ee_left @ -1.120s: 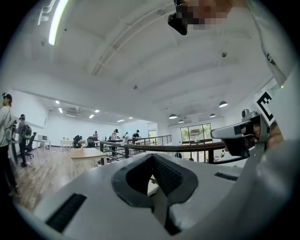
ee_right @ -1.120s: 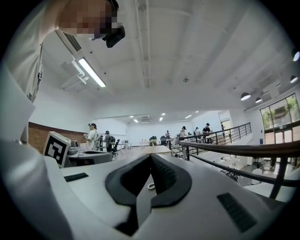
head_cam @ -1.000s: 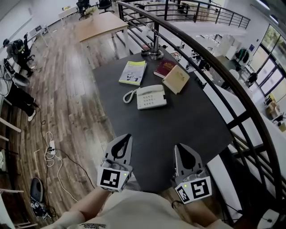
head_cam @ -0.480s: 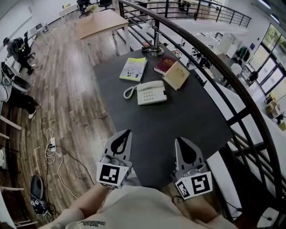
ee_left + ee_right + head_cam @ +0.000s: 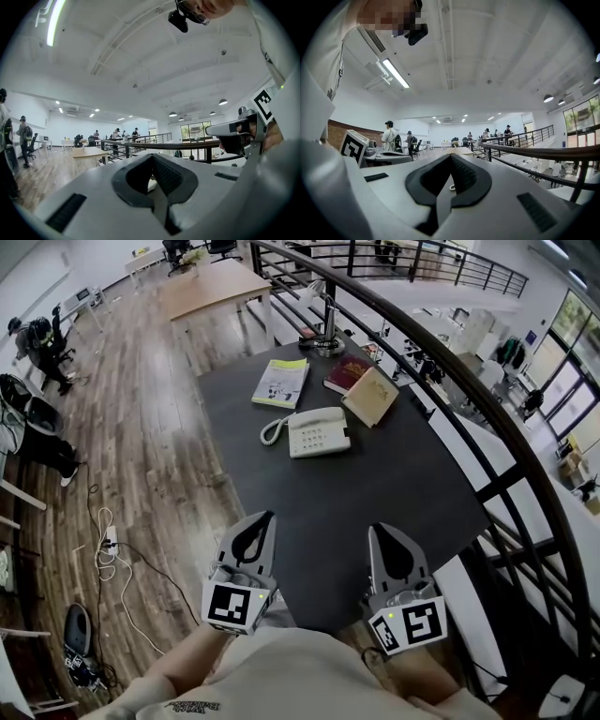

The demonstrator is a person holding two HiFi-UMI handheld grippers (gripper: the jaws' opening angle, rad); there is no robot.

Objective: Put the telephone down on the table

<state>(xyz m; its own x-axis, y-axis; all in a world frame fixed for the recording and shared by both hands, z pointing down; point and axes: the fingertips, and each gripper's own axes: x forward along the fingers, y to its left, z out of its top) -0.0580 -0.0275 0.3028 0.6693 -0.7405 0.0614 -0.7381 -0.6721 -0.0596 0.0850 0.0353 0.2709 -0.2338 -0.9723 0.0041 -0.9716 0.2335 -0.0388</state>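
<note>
A cream telephone with its handset on the cradle and a coiled cord lies on the dark table, far from both grippers. My left gripper hangs at the table's near left edge, jaws together and empty. My right gripper is over the near end of the table, jaws together with nothing in them. Each gripper view looks level along its closed jaws, left and right; the telephone shows only as a sliver through the jaw openings.
Behind the telephone lie a yellow-green booklet, a dark red book and a tan book; a lamp base stands at the far end. A black railing curves along the table's right side. Cables lie on the wooden floor at left.
The view has shifted slightly; both grippers stay in place, shut and empty. The telephone has not moved.
</note>
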